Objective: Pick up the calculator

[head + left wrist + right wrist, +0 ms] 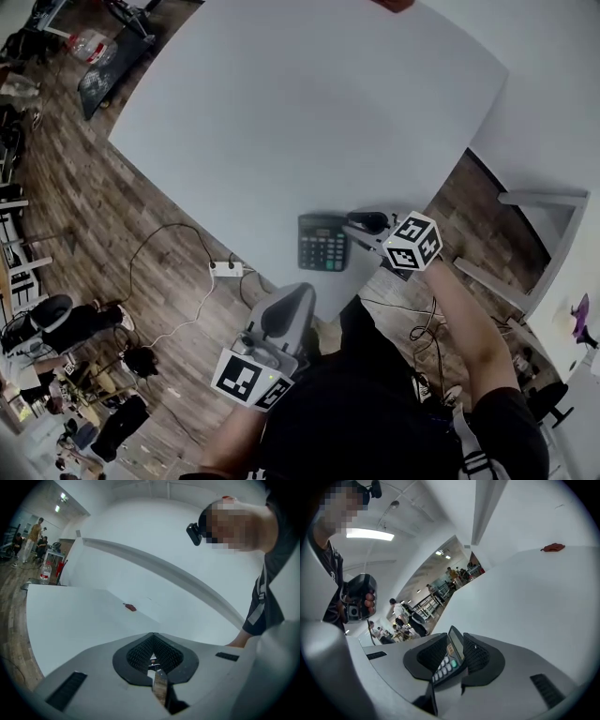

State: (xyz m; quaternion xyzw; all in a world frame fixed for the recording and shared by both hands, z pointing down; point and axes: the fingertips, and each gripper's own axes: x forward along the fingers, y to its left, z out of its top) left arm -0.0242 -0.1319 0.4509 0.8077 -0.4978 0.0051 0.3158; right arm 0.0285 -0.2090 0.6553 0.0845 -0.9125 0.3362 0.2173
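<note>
A dark calculator (322, 242) with a green key lies close to the front edge of the white table (281, 112). My right gripper (358, 225) reaches it from the right and is shut on its right edge. In the right gripper view the calculator (449, 659) stands on edge, pinched between the two black pads (423, 657). My left gripper (289, 307) hangs below the table edge, near the person's body, away from the calculator. Its pads (140, 656) are pressed together with nothing between them, and it points at the table's far side.
A small red object (394, 5) lies at the table's far edge, also seen as the red object (130, 607) and the red object (553, 547). A white power strip (226, 269) with cables lies on the wooden floor. A white frame (544, 199) stands at the right.
</note>
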